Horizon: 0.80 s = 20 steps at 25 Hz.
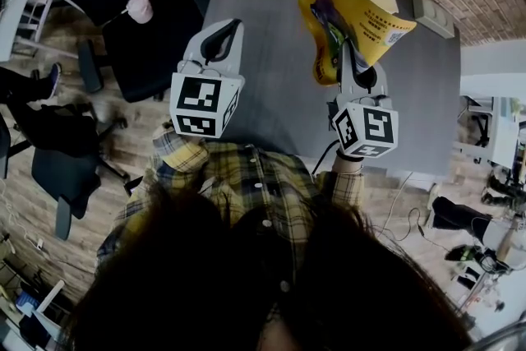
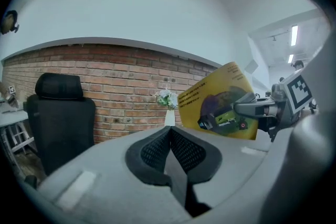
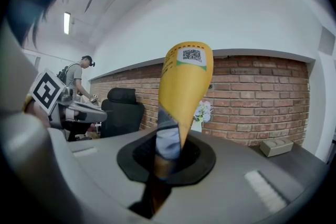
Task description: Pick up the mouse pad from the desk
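Two hand-held two-jaw grippers, one curled yellow printed mouse pad (image 1: 349,4) and one dark grey desk (image 1: 271,62) were counted in the head view. The left gripper (image 1: 223,37) at centre left was closed on nothing, and the right gripper (image 1: 348,55) at centre right was clamped on the pad's lower edge, the pad being held upright above the desk. One standing person (image 3: 79,78) at middle left was shown only by the right gripper view, and the pad's dark printed picture (image 2: 223,107) most plainly by the left gripper view.
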### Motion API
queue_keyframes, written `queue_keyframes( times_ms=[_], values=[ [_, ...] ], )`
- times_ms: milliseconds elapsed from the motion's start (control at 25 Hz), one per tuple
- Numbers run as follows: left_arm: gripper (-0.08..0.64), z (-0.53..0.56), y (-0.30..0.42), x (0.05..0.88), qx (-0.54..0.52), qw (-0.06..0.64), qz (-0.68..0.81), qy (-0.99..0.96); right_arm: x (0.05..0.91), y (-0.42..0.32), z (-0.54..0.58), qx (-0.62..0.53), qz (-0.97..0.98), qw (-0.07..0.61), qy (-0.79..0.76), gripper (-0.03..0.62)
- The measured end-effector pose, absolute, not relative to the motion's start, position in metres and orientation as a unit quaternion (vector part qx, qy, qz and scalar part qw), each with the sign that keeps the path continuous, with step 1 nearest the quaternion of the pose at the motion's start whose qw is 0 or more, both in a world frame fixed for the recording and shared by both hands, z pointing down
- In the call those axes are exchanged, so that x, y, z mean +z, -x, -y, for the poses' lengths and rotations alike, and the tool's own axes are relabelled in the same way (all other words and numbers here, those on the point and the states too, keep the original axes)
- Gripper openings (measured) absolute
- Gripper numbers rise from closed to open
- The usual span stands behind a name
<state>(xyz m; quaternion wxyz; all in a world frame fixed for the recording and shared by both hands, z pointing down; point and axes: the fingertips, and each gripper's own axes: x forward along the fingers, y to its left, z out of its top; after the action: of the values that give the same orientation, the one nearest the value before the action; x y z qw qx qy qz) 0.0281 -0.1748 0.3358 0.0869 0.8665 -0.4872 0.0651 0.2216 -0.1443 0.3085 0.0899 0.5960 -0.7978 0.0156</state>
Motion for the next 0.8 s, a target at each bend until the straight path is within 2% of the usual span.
queue_keyframes(
  times_ms=[800],
  values=[
    [-0.002,0.1703,-0.0273,0.3314,0.057,0.071,0.473,-0.876,0.3165,-0.2206,0.1380,0.023,0.791,0.097,-0.604,0.017]
  ],
)
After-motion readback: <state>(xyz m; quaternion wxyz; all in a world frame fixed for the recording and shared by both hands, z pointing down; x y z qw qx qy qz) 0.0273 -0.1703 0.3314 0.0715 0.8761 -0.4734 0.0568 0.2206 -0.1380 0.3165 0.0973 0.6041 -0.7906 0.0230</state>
